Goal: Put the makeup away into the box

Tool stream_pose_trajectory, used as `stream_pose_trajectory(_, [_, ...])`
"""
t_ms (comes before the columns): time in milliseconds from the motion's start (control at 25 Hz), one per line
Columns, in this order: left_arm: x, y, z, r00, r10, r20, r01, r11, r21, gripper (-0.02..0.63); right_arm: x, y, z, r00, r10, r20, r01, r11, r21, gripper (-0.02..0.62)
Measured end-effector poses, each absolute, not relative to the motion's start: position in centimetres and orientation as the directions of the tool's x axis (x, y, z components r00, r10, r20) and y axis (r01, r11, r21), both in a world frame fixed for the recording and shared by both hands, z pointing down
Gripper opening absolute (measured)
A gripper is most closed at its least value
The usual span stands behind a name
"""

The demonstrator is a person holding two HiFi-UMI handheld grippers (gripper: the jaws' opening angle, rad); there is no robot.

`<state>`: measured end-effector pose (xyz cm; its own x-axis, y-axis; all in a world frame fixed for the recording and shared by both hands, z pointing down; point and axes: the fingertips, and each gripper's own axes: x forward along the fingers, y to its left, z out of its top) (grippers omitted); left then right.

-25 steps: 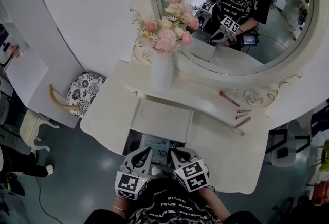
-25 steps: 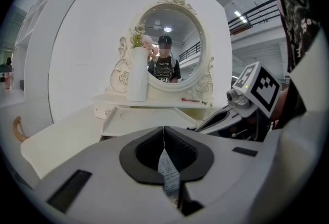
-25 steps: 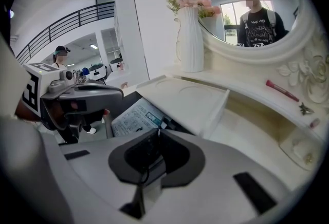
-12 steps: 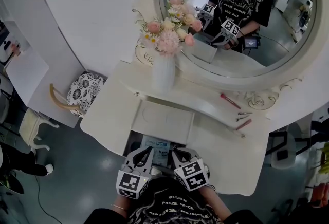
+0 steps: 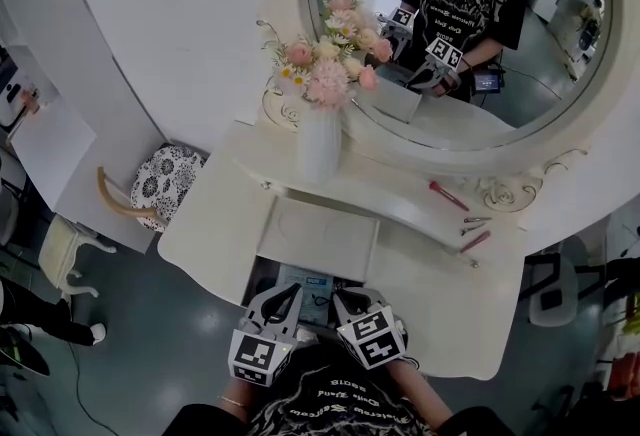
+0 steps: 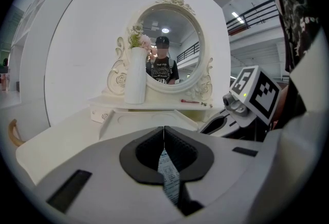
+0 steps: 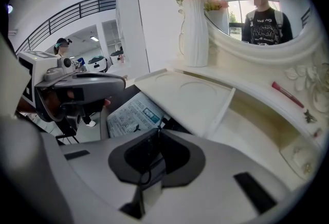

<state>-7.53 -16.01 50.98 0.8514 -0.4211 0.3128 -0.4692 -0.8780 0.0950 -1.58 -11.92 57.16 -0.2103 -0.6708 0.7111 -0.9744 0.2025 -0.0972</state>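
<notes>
Head view: one red stick point(image 5: 447, 194) lies slanted on the shelf point(image 5: 400, 186), long axis toward the lower right. One pink stick point(image 5: 474, 241) slants the other way, with small dark clips point(image 5: 474, 222) between them. All are well apart from the open box point(image 5: 262, 276). One vase point(image 5: 318, 139) stands to the left.

Left gripper view: the left gripper point(image 6: 164, 129) has its jaws together and holds nothing.

Right gripper view: the right gripper point(image 7: 157, 133) is nearly closed and empty, with the raised lid point(image 7: 185, 97) just ahead of it.
</notes>
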Motion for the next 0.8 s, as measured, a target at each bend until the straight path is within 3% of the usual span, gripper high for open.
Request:
stream_pose_trajectory(320, [-7.44, -16.01, 50.96, 0.854, -0.417, 0.310, -0.465, -0.880, 0.097, 0.015, -1.59, -12.55, 57.58, -0.200, -0.650, 0.733, -0.973, 0.222, -0.068, 0.028])
stream_pose_trajectory(800, [-7.34, -15.82, 50.85, 0.859, -0.410, 0.306, -0.455, -0.886, 0.089, 0.017, -1.89, -12.21, 57.36, -0.246, -0.638, 0.730, -0.969, 0.186, -0.163, 0.052])
